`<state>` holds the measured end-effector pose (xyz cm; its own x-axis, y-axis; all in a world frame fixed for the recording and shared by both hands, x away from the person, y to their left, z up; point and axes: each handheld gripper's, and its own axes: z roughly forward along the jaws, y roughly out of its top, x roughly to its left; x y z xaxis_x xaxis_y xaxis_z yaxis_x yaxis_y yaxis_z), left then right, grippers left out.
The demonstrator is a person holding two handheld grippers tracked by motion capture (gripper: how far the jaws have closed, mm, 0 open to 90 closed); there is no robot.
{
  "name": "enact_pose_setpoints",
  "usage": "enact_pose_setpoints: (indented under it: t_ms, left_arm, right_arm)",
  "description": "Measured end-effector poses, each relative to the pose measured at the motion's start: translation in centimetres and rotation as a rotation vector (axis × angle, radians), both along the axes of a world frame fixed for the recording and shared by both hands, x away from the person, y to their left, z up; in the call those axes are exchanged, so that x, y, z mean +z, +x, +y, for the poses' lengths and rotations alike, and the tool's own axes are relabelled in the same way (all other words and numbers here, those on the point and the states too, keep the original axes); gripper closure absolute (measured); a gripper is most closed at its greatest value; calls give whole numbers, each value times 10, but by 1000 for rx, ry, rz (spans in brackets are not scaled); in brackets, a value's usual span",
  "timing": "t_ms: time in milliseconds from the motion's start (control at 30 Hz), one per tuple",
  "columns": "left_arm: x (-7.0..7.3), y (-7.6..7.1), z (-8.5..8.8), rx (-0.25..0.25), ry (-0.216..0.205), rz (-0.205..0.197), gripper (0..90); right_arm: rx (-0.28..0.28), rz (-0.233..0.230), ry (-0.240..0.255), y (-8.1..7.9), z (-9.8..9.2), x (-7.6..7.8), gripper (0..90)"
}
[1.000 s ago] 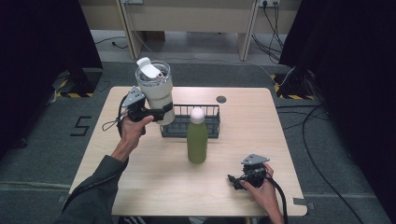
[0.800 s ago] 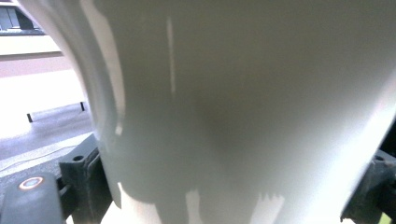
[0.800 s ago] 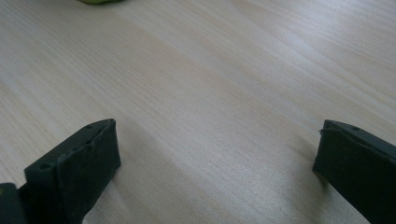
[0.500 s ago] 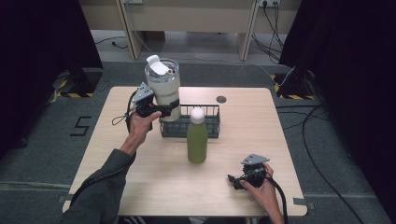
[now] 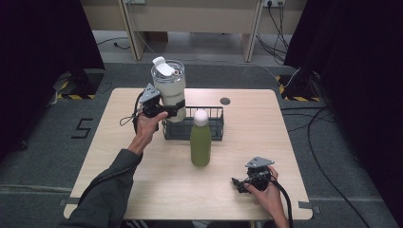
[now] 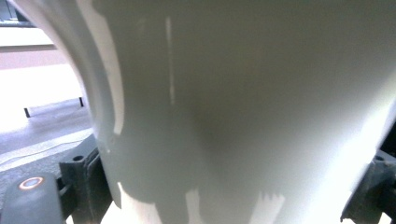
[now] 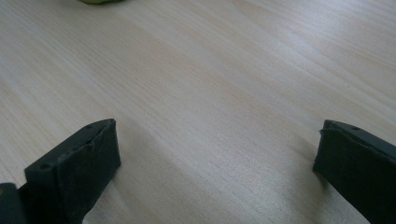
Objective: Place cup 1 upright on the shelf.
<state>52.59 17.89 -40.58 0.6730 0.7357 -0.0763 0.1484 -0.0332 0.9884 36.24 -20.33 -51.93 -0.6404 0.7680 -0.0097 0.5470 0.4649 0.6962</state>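
Now we have the left tool (image 5: 177, 110) clamped on the big white tumbler (image 5: 168, 92), jaws pressing either flank of its lower body, and up close in the left gripper view that pale wall (image 6: 243, 107) sits tight between them. We hold the tumbler in the air, above the left end of the black wire basket (image 5: 194, 124), its base seemingly just over the near-left corner of the rim. As we read it, we are in the carry-and-place step: cup lifted and hovering, not yet set down. Which way it goes we cannot say for sure, but lowering into the basket looks the likely call, and that wants a straight descent with the base clearing the wire edge, jaws staying closed until the bottom rests.

On orientation: the tumbler stands close to upright, long axis near vertical, lid and white flip tab (image 5: 163, 67) on top, narrower base pointing down at the basket.

Just in front of the basket stands the green bottle (image 5: 200, 138), white cap up, near enough to need watching on the way down.

Well to the front-right of the basket, our right tool (image 5: 236, 184) rests low on the desk (image 5: 142, 190), jaws spread wide and holding nothing, bare wood between them (image 7: 215, 154).
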Motion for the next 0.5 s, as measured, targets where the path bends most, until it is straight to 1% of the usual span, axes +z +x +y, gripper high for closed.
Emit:
enact_pose_setpoints:
  t_ms: [67,167,233,267,500]
  left_arm:
    - [-2,1,-2,2,4,-2,111]
    - [-5,4,-4,0,2,10,111]
    - [-7,5,-5,-1,10,10,110]
    - [-10,6,-6,-1,21,7,110]
    - [-19,9,-9,-2,17,18,110]
  right_arm:
    - [0,0,0,0,0,0,4]
    - [0,0,0,0,0,0,4]
    - [0,0,0,0,0,0,4]
    - [1,0,0,0,0,0,3]
    - [1,0,0,0,0,0,3]
